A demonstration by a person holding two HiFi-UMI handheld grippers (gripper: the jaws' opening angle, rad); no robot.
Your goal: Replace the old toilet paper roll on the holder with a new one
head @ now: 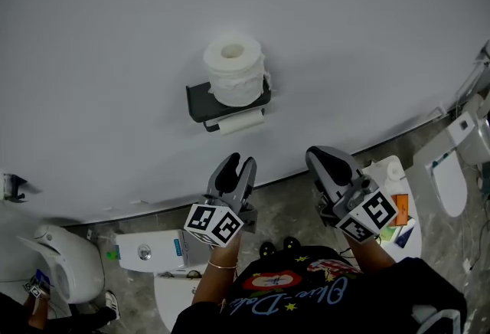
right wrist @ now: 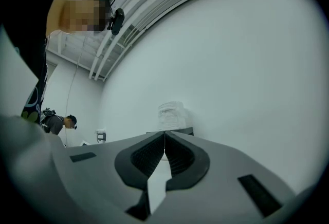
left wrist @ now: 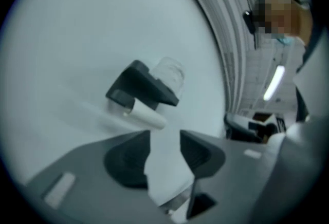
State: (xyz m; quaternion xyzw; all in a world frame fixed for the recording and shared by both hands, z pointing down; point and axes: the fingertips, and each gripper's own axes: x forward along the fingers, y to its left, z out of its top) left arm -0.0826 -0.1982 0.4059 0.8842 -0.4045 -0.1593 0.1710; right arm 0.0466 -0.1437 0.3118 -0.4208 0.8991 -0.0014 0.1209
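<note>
A black wall holder [head: 200,101] carries a full white toilet roll [head: 233,69] standing upright on its top shelf. Under the shelf, a thin, almost bare white roll [head: 240,122] lies level on the holder. My left gripper [head: 239,165] is below the holder and a little short of it, open, with nothing between its jaws. In the left gripper view the holder [left wrist: 140,86], the thin roll [left wrist: 148,115] and the full roll [left wrist: 170,75] lie just beyond the left gripper [left wrist: 164,142]. My right gripper [head: 325,158] is lower right of the holder, shut and empty. Past the right gripper [right wrist: 164,138] the full roll [right wrist: 171,114] shows.
The holder hangs on a plain white wall [head: 115,57]. Toilets stand along the floor: one at lower left [head: 65,267], a cistern [head: 153,252] beneath my left arm, another at far right [head: 452,175]. A small white stand [head: 392,171] with packets is by my right gripper.
</note>
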